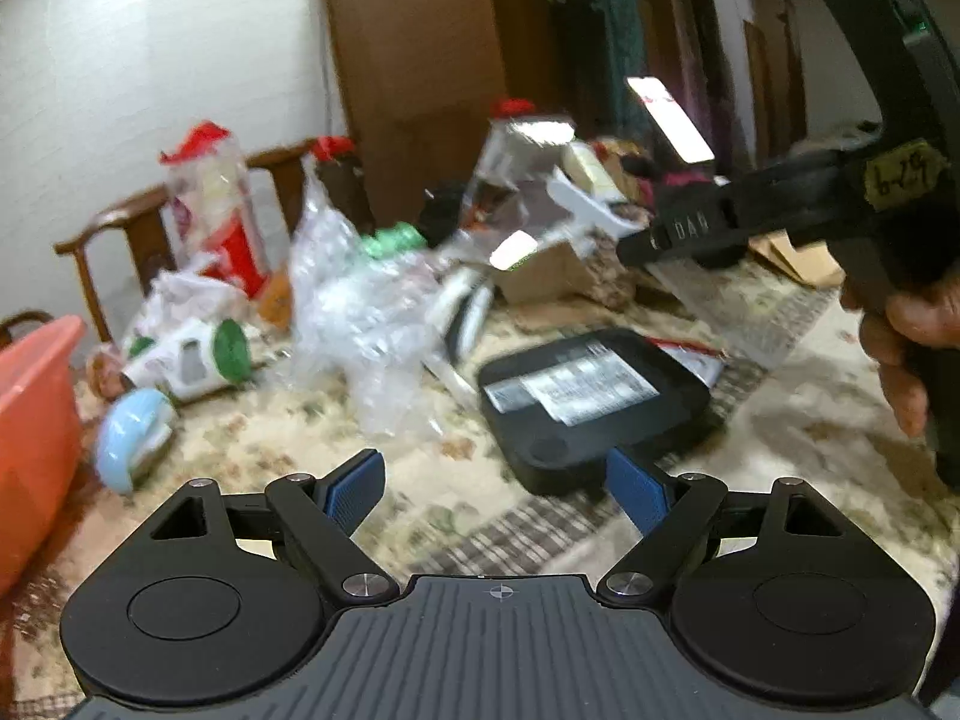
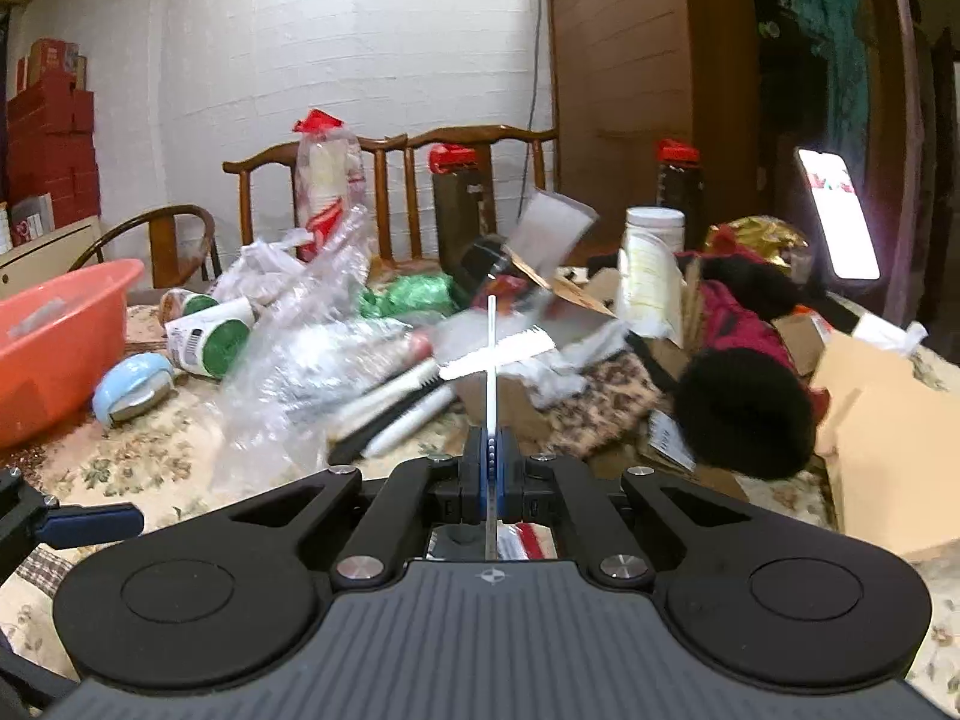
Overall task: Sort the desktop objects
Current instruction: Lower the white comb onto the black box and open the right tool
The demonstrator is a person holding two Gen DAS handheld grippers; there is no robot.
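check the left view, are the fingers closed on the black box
No: the left gripper fingers stand wide apart, the black box beyond them.

We see a flat black box (image 1: 591, 399) with rounded corners and white labels lying face up on the floral cloth at one o'clock. A thin white comb (image 2: 491, 360) stands edge-on at twelve. A pale blue roller (image 1: 135, 435) lies tipped at nine.

Dim, blurred (fisheye-bent edges).

Basin (image 2: 66, 324) left of plastic wrap (image 2: 300, 348)
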